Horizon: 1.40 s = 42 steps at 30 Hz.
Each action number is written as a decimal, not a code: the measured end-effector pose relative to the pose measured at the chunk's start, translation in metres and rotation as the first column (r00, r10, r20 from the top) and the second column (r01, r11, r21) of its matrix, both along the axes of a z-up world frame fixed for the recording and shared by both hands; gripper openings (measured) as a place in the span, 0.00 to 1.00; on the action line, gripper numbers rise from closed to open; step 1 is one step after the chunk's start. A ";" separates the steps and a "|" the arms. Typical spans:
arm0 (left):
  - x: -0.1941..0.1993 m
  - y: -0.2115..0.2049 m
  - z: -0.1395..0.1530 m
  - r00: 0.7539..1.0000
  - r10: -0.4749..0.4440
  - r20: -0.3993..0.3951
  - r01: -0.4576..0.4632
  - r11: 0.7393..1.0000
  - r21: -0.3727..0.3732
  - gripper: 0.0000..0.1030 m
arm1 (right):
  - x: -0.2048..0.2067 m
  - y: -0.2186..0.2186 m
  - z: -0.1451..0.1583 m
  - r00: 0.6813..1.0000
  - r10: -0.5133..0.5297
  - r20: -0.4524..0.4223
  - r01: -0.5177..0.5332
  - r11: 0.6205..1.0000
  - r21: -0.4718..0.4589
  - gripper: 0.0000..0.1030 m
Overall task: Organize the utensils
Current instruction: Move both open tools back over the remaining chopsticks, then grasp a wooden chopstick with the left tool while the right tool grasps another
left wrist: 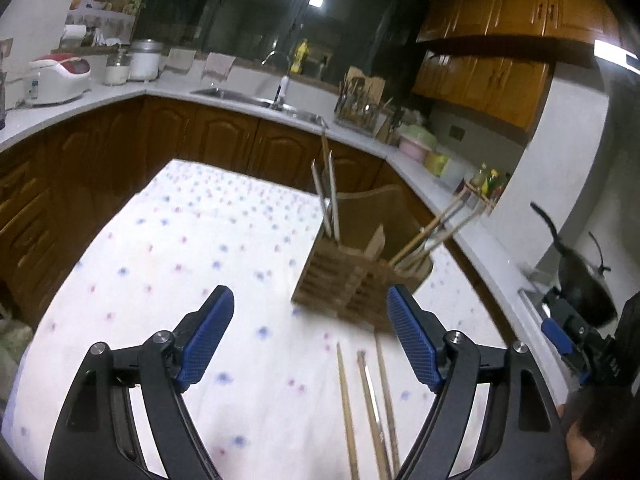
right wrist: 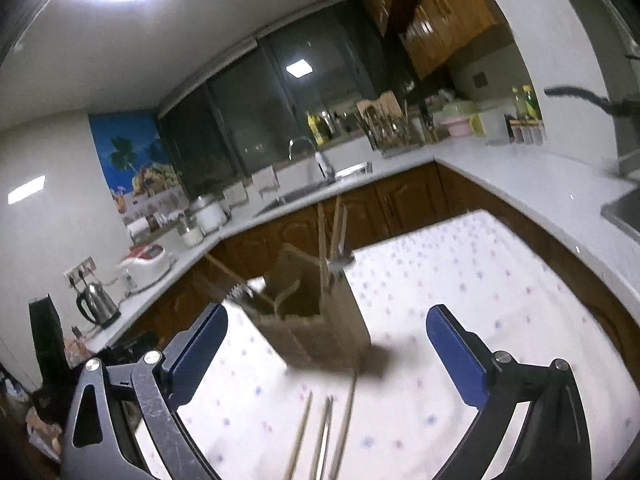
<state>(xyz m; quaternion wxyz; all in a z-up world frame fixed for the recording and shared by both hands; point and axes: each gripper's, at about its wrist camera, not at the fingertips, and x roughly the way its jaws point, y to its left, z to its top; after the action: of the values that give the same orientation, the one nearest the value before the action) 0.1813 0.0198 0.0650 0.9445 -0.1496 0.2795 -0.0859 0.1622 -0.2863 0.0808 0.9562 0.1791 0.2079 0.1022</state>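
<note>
Chopsticks lie loose on the table just before the wooden holder. I have both grippers spread and empty; next, probably, pinch one blurred stick.

Left black two-finger gripper with blue pads is hanging wide apart, jaws empty, tilted downward. Right black two-finger gripper with blue pads is hanging equally spread, empty, pitched slightly down.
</note>
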 end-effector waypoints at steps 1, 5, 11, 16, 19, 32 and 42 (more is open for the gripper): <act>-0.004 -0.001 -0.005 1.000 -0.001 -0.011 0.001 1.000 0.005 0.78 | -0.003 0.000 -0.006 1.000 0.000 -0.018 0.000 1.000 -0.002 0.98; -0.015 -0.004 -0.020 0.999 -0.004 -0.044 0.005 1.000 0.016 0.78 | -0.013 -0.004 -0.027 0.997 -0.004 -0.072 0.004 1.000 0.007 0.98; -0.022 -0.010 -0.042 0.995 -0.010 -0.102 0.014 0.999 0.036 0.78 | -0.026 -0.004 -0.051 0.992 -0.005 -0.129 0.006 1.000 0.004 0.98; -0.024 -0.015 -0.052 0.991 -0.021 -0.132 0.028 0.998 0.049 0.78 | -0.030 -0.003 -0.062 0.988 0.005 -0.154 -0.005 1.000 -0.001 0.98; -0.023 -0.019 -0.055 0.990 -0.025 -0.141 0.034 0.998 0.059 0.78 | -0.030 -0.002 -0.065 0.987 0.007 -0.163 -0.008 1.000 -0.005 0.98; 0.001 -0.053 -0.076 0.971 -0.080 -0.226 0.108 0.987 0.117 0.78 | -0.014 0.000 -0.077 0.977 0.024 -0.212 -0.030 0.999 -0.027 0.89; 0.050 -0.085 -0.101 0.932 -0.140 -0.335 0.198 0.969 0.145 0.49 | 0.031 0.018 -0.102 0.942 0.089 -0.324 -0.110 0.993 -0.047 0.44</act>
<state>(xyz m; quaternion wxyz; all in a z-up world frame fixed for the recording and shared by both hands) 0.2314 -0.0655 -0.0360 0.8847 -0.0528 0.4482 -0.1167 0.1929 -0.2684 -0.0210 0.9084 0.1518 0.3728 0.1131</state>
